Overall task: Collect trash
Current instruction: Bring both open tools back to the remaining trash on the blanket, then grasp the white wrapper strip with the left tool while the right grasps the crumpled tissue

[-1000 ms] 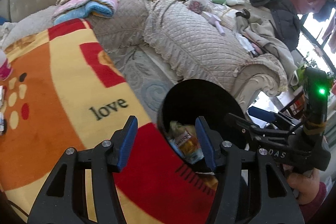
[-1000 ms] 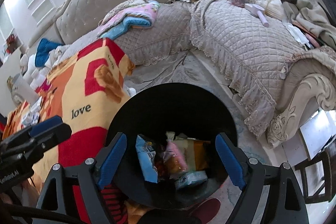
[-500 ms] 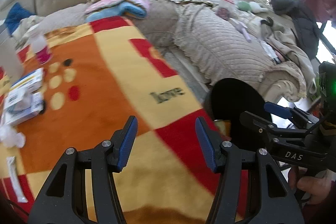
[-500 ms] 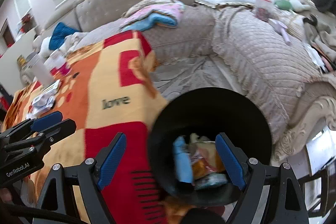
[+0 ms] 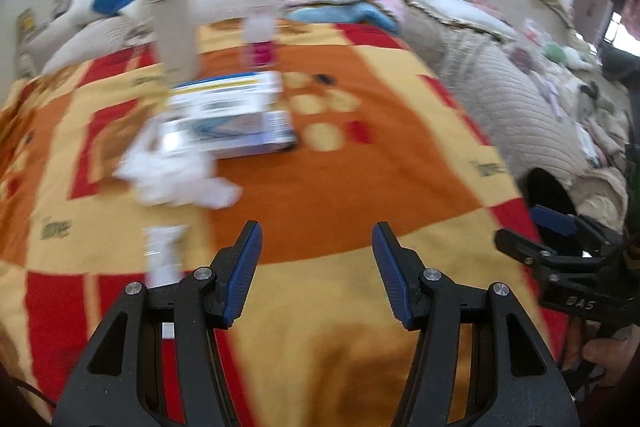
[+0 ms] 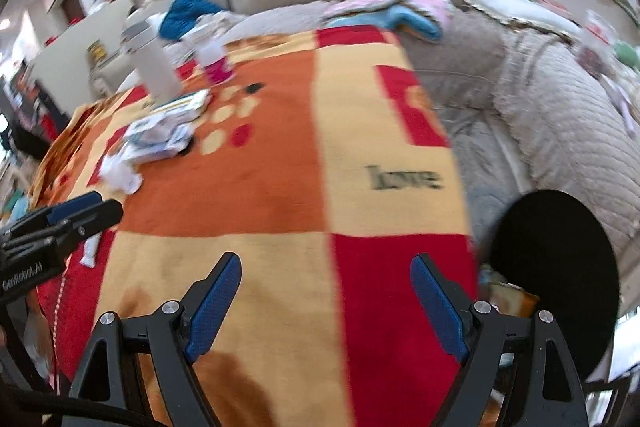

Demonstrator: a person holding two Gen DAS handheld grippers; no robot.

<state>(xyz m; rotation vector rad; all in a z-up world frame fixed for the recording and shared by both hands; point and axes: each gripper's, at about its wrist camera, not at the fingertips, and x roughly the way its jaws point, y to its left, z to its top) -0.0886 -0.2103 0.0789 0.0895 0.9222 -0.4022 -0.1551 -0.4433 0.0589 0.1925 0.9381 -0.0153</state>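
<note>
- Hovering nearest, over the blanket (image 5: 320,195): left gripper (image 5: 317,269) with jaws spread and gripping nothing, probably lining up for a pickup.
- Hovering alongside: right gripper (image 6: 325,301), jaws spread wider and carrying nothing, free for the next piece.
- Sitting near right, just off the blanket's edge: black bin (image 6: 556,267), wrappers showing inside, within easy reach for dropping.
- Lying further out on the left: crumpled tissue (image 5: 180,179), seemingly the closest trash.
- Resting just beyond, touching it: flat boxes (image 5: 228,119).
- Standing farthest: small bottle (image 5: 262,39).

Boxes (image 5: 230,115) on blanket (image 5: 360,163), bin (image 6: 552,267) right
</note>
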